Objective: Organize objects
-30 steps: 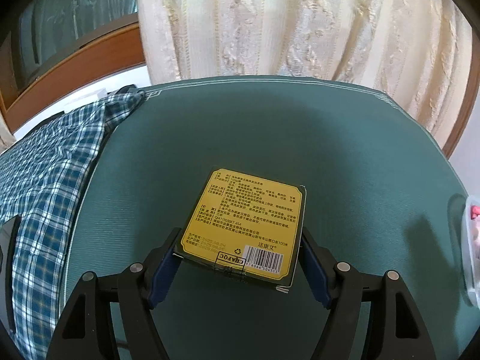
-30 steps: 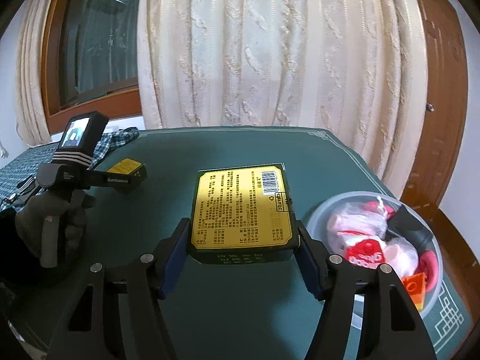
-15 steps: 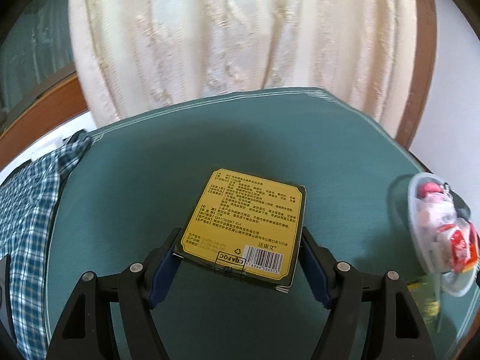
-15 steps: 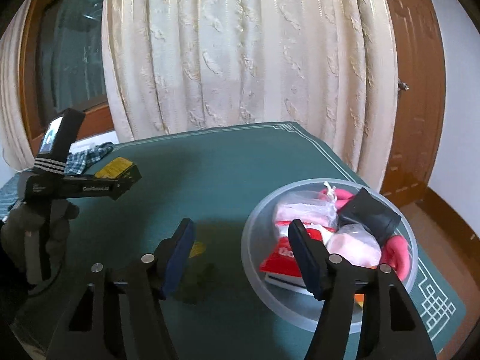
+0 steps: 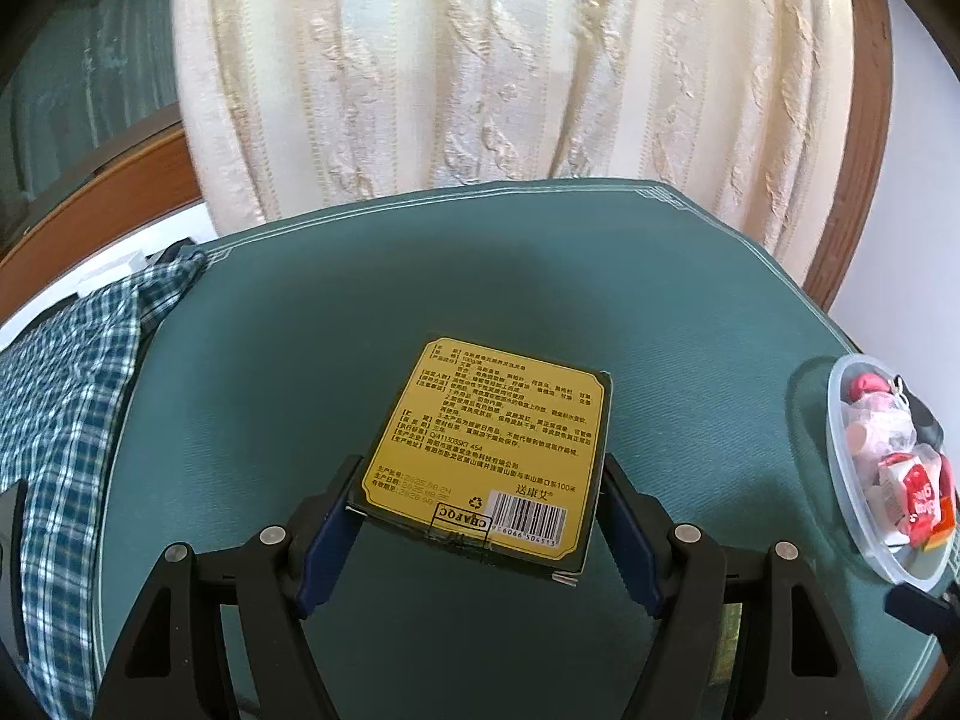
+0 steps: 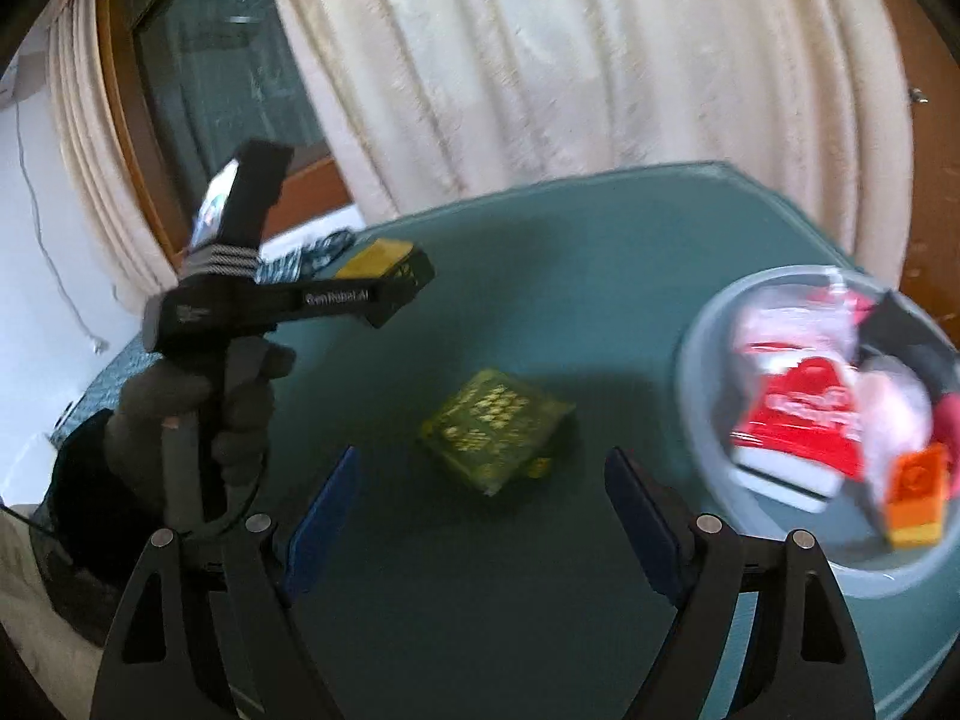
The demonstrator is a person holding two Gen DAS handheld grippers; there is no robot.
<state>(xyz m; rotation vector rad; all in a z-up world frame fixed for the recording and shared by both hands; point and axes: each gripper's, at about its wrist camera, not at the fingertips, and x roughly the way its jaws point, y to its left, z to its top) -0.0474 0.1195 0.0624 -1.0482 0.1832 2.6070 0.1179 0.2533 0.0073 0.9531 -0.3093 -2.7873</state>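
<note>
Left gripper [image 5: 480,516] clamped on yellow-labelled box [image 5: 495,441], held above green table [image 5: 288,396], right gripper [image 6: 480,504] spread wide with nothing between, green-and-gold packet [image 6: 495,429] lying beyond on table, clear bowl [image 6: 696,360] of packets at right.

Green packet [image 6: 495,441] beside clear bowl [image 6: 708,360]

Cream curtain [image 5: 510,60] hangs ahead beyond the green table [image 5: 300,360]; wood-framed window [image 5: 78,120] at left.
</note>
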